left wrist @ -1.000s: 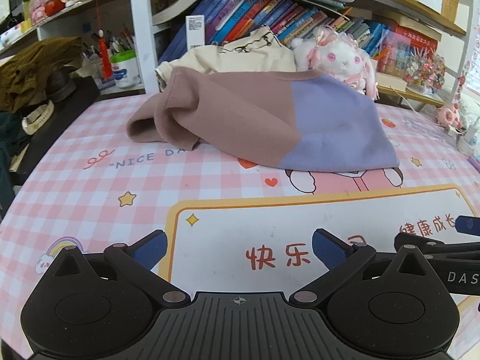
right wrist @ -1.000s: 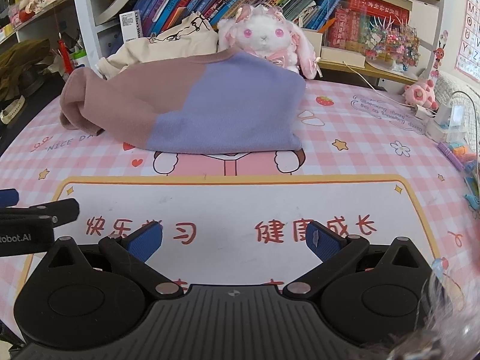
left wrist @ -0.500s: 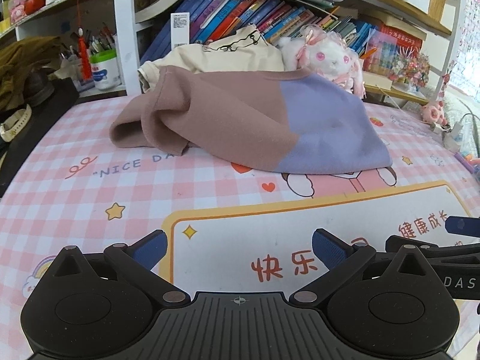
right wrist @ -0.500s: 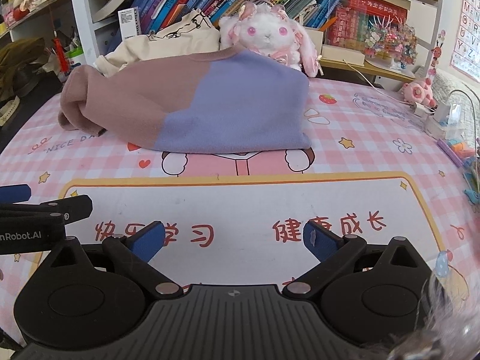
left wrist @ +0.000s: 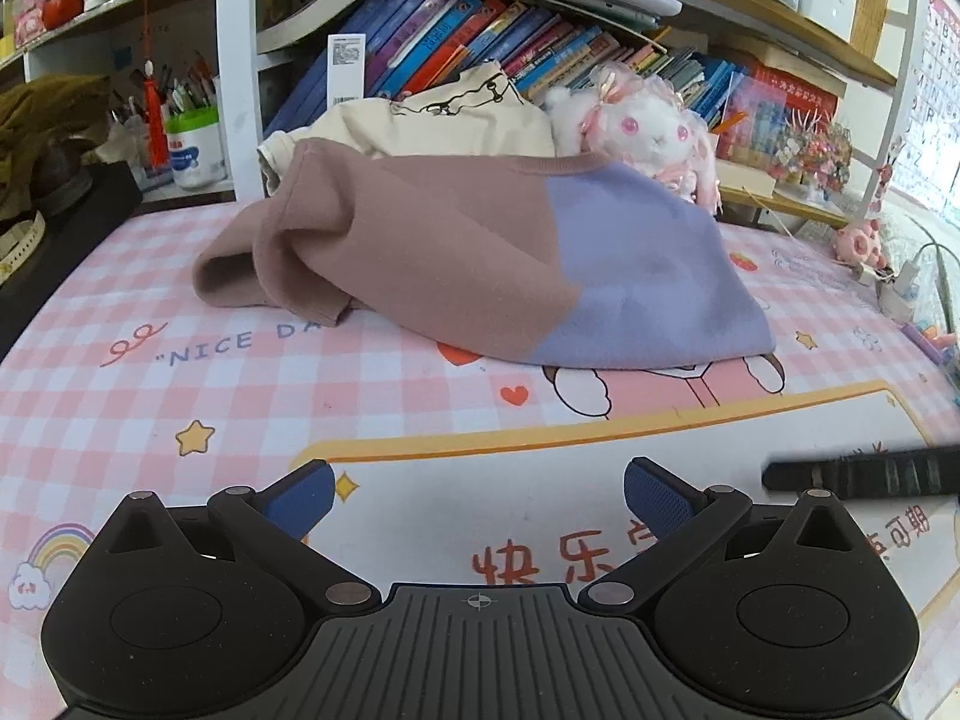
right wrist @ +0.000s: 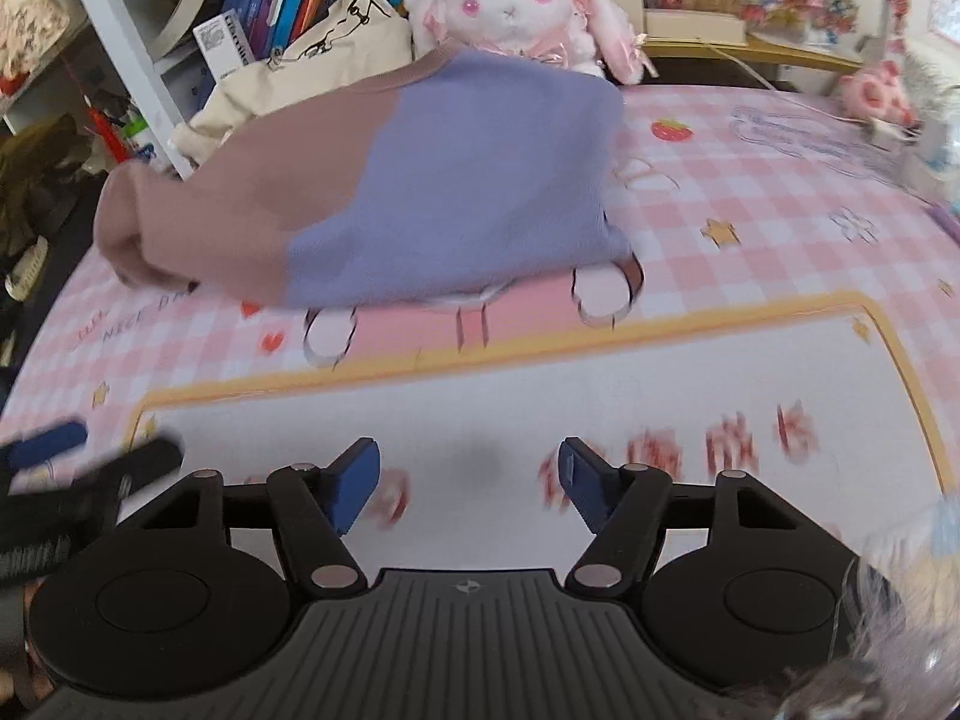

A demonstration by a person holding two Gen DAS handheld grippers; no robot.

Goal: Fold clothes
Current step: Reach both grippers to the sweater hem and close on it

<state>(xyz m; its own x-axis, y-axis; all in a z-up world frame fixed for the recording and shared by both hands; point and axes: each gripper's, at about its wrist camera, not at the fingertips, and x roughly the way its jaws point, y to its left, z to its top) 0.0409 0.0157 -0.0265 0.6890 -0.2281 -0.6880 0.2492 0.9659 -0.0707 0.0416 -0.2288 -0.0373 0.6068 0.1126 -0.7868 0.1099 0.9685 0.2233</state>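
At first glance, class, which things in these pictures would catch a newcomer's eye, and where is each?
The brown and lilac sweater lies heaped across the far middle of the pink checked mat. A white plush rabbit sits just behind it against the bookshelf, and a cream garment is bunched to the rabbit's left.

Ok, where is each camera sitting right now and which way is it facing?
Left wrist: on the left gripper, angled down over the pink checked table mat toward the brown-and-lilac knit sweater; its own jaws show open and empty, with the right gripper's finger at the right edge.
Right wrist: on the right gripper, nearer the sweater's lilac half, image motion-blurred; its jaws are closing on nothing, and the left gripper shows at the left edge.
Shared: the sweater, the mat, the white plush rabbit and the bookshelf.
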